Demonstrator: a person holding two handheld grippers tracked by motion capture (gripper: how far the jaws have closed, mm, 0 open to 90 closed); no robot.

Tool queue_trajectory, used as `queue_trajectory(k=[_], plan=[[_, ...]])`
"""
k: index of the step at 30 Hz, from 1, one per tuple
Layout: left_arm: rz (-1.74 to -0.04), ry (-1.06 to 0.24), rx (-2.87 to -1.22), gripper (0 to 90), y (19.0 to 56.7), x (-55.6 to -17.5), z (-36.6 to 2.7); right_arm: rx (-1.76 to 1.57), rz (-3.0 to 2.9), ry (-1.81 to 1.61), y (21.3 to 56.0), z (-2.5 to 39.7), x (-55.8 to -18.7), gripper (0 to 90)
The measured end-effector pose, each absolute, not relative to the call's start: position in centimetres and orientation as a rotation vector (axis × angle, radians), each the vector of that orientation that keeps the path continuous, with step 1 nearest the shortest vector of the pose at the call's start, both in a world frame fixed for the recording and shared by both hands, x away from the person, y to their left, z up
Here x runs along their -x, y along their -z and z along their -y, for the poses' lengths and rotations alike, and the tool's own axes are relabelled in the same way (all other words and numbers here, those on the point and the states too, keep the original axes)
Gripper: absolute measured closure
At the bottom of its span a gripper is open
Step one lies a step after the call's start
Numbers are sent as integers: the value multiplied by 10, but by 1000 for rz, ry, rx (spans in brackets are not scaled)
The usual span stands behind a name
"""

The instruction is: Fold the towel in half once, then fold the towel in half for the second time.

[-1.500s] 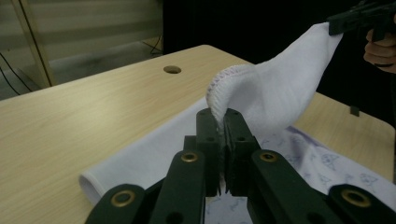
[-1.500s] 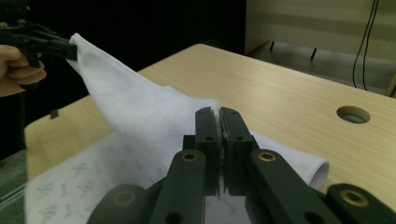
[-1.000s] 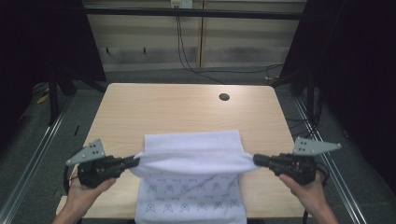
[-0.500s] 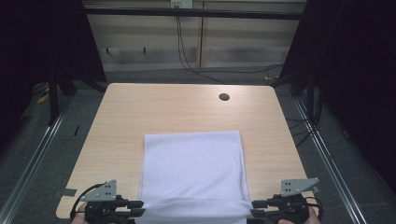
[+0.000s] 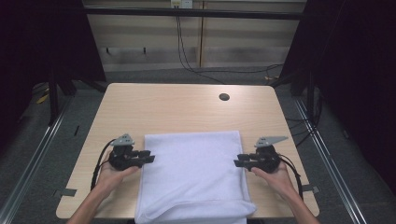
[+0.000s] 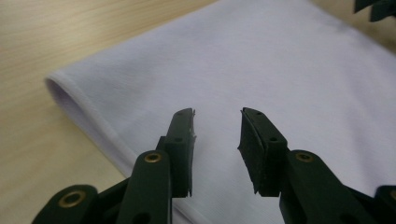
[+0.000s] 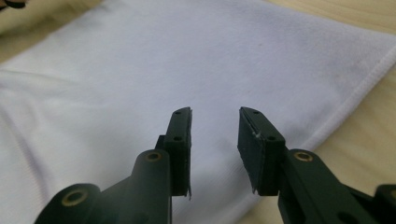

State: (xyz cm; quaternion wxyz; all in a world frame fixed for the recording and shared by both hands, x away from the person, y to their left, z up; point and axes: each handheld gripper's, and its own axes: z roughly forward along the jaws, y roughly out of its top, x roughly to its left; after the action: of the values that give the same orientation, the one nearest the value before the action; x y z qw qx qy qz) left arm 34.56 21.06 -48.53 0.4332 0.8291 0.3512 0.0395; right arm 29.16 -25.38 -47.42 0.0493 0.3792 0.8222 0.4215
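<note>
- We see the white towel (image 5: 194,175) flat on the wooden table (image 5: 177,109), between both grippers.
- Our left gripper (image 5: 148,156) and right gripper (image 5: 237,161) gape empty at its side edges.
- Soft knit cloth, hemmed, rectangular.

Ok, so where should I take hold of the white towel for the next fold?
Probably the two long side edges of the towel, where each tongs already sits: left tongs coming in from the left edge, right tongs from the right. Both are open, and the hemmed edges lie flat on the table, so slide one jaw under.
</note>
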Motion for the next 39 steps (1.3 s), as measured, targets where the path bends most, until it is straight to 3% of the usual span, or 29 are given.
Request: queue_trajectory(k=[3, 7, 12, 19, 28, 33, 39], plan=[[-904, -117, -2119, 659, 496, -360, -203, -1175, -2518, -1200, 484, 241, -316, 638], [-895, -145, -2145, 776, 502, -358, -204, -1159, -2537, -1100, 498, 231, -331, 712], [-860, -122, -2173, 856, 501, -344, -207, -1151, -2544, -1104, 499, 233, -322, 806], [-832, -84, -2160, 855, 502, -327, -211, -1128, -2614, -1107, 496, 234, -297, 808], [-835, -40, -2170, 778, 498, -313, -215, -1122, -2599, -1184, 486, 241, -285, 732], [-870, -86, -2079, 733, 487, -322, -227, -1209, -2414, -1184, 473, 261, -319, 671], [-954, -149, -2014, 637, 486, -349, -237, -1292, -2400, -1205, 484, 271, -359, 585]])
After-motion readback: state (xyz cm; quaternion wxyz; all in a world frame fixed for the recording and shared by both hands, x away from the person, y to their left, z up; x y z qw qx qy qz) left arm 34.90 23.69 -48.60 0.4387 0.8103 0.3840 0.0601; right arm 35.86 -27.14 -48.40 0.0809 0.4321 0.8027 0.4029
